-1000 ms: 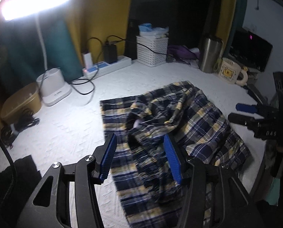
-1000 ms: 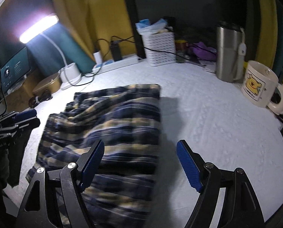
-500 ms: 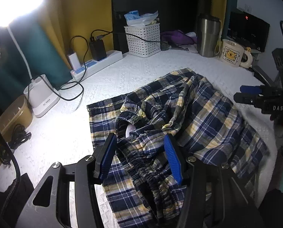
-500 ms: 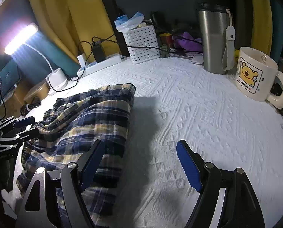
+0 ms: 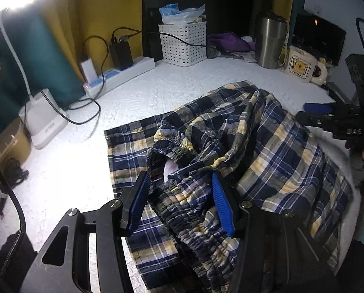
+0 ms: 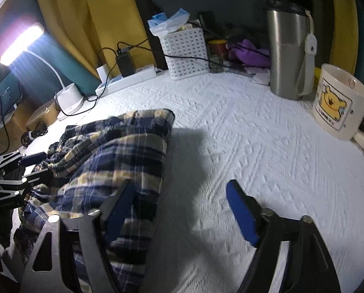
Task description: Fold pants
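A: Pants (image 5: pixel 267 146)?
B: Crumpled on the white worktop (image 5: pixel 182 85).
A: Left gripper (image 5: pixel 179 202)?
B: Closing, bunched waistband between the fingers, pads not pressing.
A: Right gripper (image 6: pixel 179 210)?
B: Closing, wide apart, straddling the pants' edge, nothing held.

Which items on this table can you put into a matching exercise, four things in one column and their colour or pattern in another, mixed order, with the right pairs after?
Things:
1. pants
2. tumbler
3. basket
4. mug

Descriptions:
A. white, with a grid of small holes
B. cream, with a yellow bear picture
C. navy and yellow plaid
D. bare silver metal with a dark lid

Right pairs: 1-C, 2-D, 3-A, 4-B
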The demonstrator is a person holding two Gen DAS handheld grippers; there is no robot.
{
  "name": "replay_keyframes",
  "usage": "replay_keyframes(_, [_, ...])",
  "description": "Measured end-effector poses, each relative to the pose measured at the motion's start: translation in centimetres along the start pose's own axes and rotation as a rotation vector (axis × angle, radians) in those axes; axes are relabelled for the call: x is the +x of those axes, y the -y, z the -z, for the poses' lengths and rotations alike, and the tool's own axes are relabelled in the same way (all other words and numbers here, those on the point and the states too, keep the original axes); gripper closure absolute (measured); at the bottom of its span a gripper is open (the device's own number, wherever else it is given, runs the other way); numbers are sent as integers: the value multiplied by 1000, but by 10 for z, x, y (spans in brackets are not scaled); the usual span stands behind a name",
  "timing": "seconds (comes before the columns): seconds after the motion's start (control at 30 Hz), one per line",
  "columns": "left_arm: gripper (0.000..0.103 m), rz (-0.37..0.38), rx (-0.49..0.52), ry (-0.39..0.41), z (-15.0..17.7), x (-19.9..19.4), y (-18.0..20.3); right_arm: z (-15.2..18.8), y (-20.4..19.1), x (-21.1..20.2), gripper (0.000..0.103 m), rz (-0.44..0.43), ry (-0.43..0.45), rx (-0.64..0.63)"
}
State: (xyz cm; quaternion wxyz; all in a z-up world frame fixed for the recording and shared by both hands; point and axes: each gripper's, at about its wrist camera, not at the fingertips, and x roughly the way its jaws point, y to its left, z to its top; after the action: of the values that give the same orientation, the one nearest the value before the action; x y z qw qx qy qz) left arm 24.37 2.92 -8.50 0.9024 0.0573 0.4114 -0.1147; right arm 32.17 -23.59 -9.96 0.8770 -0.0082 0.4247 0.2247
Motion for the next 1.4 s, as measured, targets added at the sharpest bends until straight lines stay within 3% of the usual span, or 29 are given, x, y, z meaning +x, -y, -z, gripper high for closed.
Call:
replay_keyframes(0.07, [67, 13, -14, 4, -1, -1, -5, -6, -4, 7, 41, -7, -1, -29])
replay_keyframes(0.27, [85, 44, -22, 31, -7, -9, -10, -25, -14, 23, 61, -50, -3, -102])
replay_keyframes(0.67, [103, 79, -45, 85, -21, -19, -16, -43, -17, 52, 62, -169, -63, -145])
replay_keyframes(0.73, [103, 83, -47, 101, -25, -21, -17, -43, -19, 53, 62, -175, -65, -156])
replay_keyframes(0.77, [103, 80, -49, 104, -26, -21, -19, -44, -20, 52, 69, -182, -60, -159])
replay_keyframes(0.8, [103, 78, -53, 104, -27, -21, -20, -44, -20, 52, 86, -188, -59, -156])
replay_keyframes(1.03, [101, 102, -72, 31, -15, -14, -26, -42, -29, 39, 87, -111, -34, -209])
replay_keyframes(1.1, [75, 110, -84, 33, -7, -16, -28, -41, -30, 37, 86, -81, -36, -222])
replay_keyframes(1.17, [63, 125, -94, 45, -3, -19, -28, -41, -31, 34, 86, -74, -26, -234])
replay_keyframes(1.4, [63, 156, -61, 71, -3, -28, -22, -43, -36, 30, 81, -39, -15, -304])
